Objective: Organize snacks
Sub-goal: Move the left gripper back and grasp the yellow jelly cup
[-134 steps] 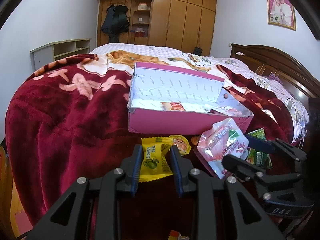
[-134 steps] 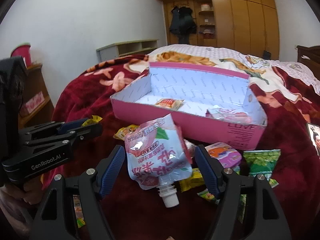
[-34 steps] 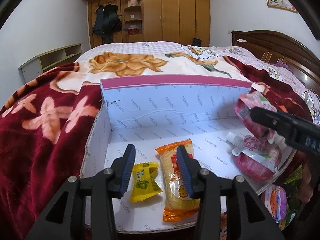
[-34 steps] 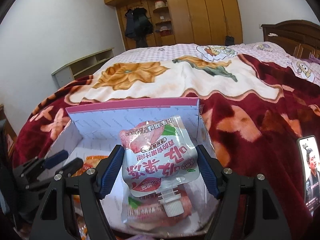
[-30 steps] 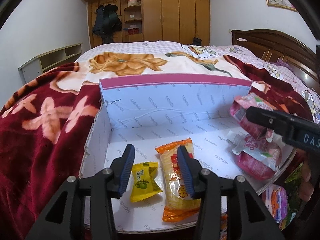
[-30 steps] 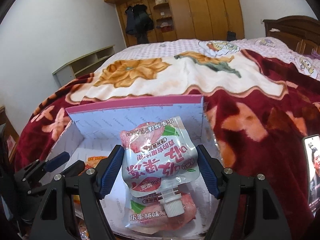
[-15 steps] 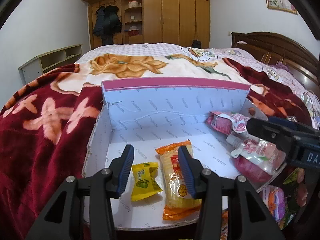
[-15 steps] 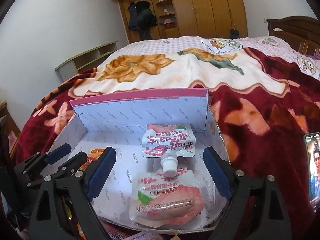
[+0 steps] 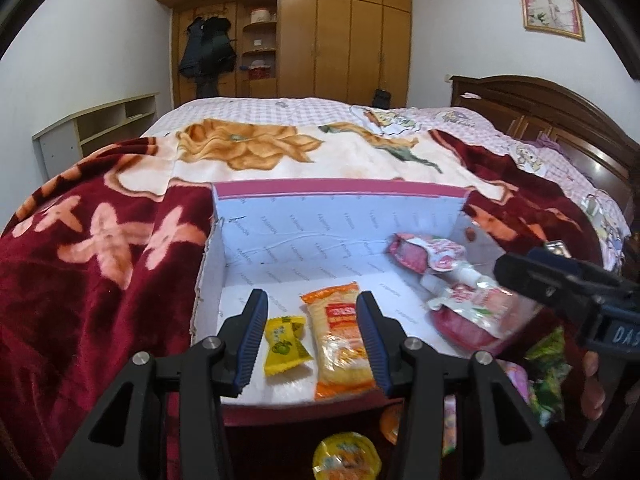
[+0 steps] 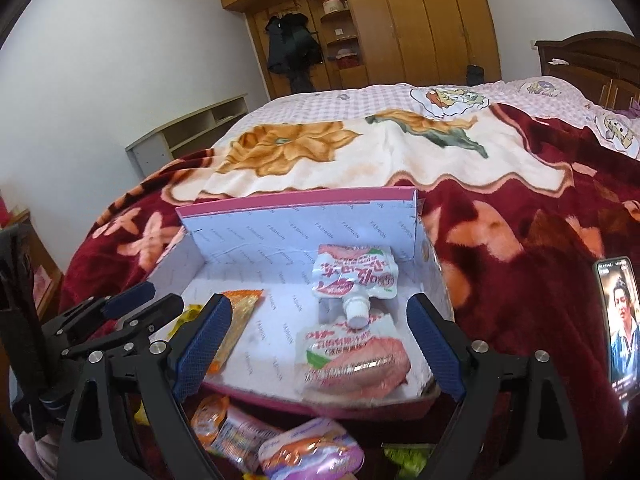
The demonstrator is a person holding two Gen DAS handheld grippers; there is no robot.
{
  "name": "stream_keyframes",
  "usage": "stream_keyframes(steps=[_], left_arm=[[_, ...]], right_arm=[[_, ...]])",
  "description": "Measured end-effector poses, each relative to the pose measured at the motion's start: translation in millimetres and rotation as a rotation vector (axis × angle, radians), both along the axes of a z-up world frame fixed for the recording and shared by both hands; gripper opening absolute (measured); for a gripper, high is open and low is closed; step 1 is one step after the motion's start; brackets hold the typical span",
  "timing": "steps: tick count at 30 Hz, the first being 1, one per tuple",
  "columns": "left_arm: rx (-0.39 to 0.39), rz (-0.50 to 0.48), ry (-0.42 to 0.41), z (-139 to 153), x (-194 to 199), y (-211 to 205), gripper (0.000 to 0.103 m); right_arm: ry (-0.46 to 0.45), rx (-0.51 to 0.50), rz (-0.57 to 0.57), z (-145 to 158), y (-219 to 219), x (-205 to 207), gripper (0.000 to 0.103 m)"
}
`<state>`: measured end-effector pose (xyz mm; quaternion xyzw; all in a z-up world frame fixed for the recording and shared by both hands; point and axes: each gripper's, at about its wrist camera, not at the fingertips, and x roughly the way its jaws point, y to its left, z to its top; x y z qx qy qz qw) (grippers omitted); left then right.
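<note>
Right claw (image 10: 318, 344) just opened wide, empty; left claw (image 9: 312, 334) part-open, seemingly empty; pouches (image 10: 354, 354) in box (image 10: 296, 220).

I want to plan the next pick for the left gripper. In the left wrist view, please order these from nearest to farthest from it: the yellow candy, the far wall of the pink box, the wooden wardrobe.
1. Yellow candy: in the box, just ahead between the left gripper fingers.
2. Far wall of the pink box: behind the snacks.
3. Wooden wardrobe: against the back wall of the room, beyond the bed.
</note>
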<state>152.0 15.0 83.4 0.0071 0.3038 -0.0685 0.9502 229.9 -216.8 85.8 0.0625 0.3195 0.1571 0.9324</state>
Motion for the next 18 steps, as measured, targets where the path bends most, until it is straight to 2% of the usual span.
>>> stream_keyframes(steps=[9,18], left_arm=[[-0.031,-0.025,0.010,10,-33,2,0.048],[-0.034,-0.027,0.051,-3,-53,5,0.049]], right_arm=[[0.011,0.039,0.023,1,-4,-27,0.091],[0.022,0.045,0.055,-6,-5,-51,0.091]])
